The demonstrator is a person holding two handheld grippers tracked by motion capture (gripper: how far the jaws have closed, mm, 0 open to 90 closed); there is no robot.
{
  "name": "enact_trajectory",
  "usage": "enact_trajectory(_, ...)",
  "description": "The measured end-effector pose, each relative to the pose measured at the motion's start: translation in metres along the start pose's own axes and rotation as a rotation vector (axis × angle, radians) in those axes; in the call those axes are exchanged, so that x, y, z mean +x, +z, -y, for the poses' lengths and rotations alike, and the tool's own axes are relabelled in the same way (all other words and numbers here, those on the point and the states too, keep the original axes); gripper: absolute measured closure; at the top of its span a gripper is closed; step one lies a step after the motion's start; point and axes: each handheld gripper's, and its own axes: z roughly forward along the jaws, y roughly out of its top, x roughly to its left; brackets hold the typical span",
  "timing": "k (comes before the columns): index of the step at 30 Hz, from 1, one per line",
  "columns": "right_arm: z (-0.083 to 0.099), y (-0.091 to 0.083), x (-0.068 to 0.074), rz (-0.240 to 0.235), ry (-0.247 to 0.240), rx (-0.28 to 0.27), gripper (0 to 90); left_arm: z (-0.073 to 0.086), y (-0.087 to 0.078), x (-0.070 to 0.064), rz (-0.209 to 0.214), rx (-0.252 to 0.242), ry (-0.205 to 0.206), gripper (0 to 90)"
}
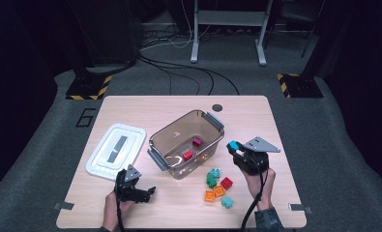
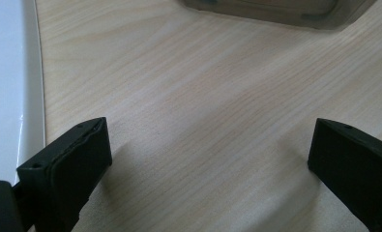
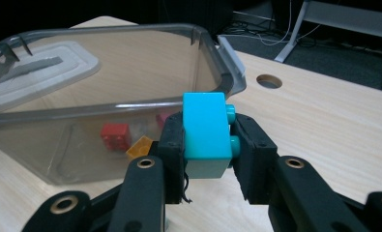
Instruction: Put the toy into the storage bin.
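The right gripper [image 3: 208,140] clamps a cyan block [image 3: 206,134] between its jaws, raised just beside the clear bin [image 1: 186,142], which holds red blocks [image 1: 192,149]. The left gripper [image 1: 141,193] rests low on the wooden table [image 1: 246,121], jaws spread wide with nothing between them, near the white lid [image 1: 116,150]. Loose blocks [image 1: 217,187] lie before the right hand [image 1: 259,180]. Cables trail over the grey floor [image 1: 188,72].

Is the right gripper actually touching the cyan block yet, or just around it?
Touching. In the right gripper view, the right gripper has both jaws pressed flat against opposite sides of the cyan block, no gap at either pad, and the block is held up beside the clear bin.
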Motion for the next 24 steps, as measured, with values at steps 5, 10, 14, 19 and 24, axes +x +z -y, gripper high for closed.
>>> enact_trajectory(5,-0.011,0.0,-0.003,0.009,-0.011,-0.011,67.4,0.0,0.001,0.0,-0.004,-0.01,-0.006,1.5)
enact_trajectory(10,-0.021,0.002,-0.007,0.015,-0.016,-0.021,67.4,0.0,0.001,-0.001,-0.003,-0.012,-0.013,1.5)
enact_trajectory(14,-0.03,0.004,-0.009,0.013,-0.021,-0.029,67.4,0.0,0.001,0.0,-0.002,-0.007,-0.006,1.5)
enact_trajectory(19,-0.036,0.007,-0.009,0.011,-0.024,-0.034,67.4,0.0,0.001,-0.001,-0.002,-0.012,-0.015,1.5)
enact_trajectory(24,-0.046,0.013,-0.008,0.01,-0.036,-0.038,67.4,0.0,0.001,-0.001,-0.002,-0.012,-0.016,1.5)
